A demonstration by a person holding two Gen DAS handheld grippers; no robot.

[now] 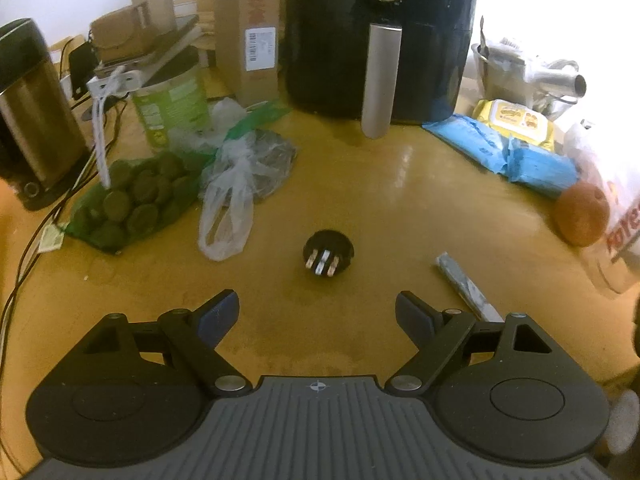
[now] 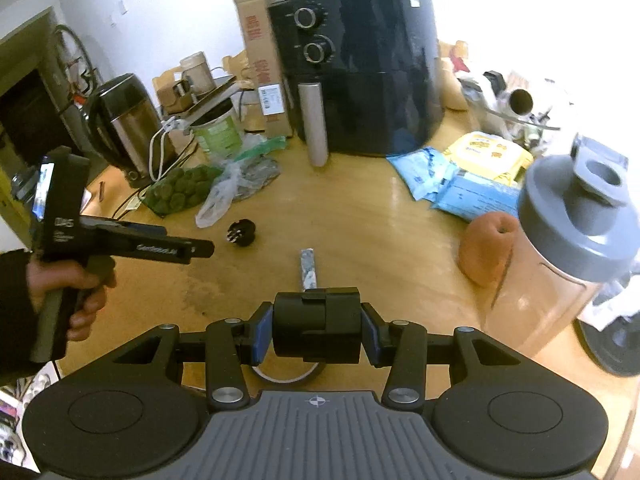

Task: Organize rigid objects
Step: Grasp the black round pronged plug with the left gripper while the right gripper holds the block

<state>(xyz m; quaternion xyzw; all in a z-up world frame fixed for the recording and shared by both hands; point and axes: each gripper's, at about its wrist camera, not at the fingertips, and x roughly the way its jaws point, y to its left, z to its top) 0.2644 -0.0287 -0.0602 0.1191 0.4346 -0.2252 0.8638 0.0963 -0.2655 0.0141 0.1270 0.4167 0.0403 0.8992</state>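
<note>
Two grippers working: right gripper (image 2: pixel 316 330) clamped on a black adapter block (image 2: pixel 316 326), left gripper (image 1: pixel 318 314) fingers apart short of the round black plug (image 1: pixel 329 254) on the surface (image 1: pixel 400 208); next likely needs straddling it.

I see a glossy yellow-wood table (image 1: pixel 360 200) carrying everything. Near its middle lies 1 round black plug (image 1: pixel 329 255), prongs up, with a thin grey stick (image 1: pixel 466 285) off to its right. At the back stands a black air fryer (image 1: pixel 380 36) beside a tall cardboard box (image 1: pixel 246 28). On the left I see a green net of avocados (image 1: pixel 132 200), a clear plastic bag (image 1: pixel 230 196) and a steel kettle (image 1: pixel 28 108). On the right lie blue packets (image 1: pixel 516 152) and 1 orange (image 1: pixel 582 214).
</note>
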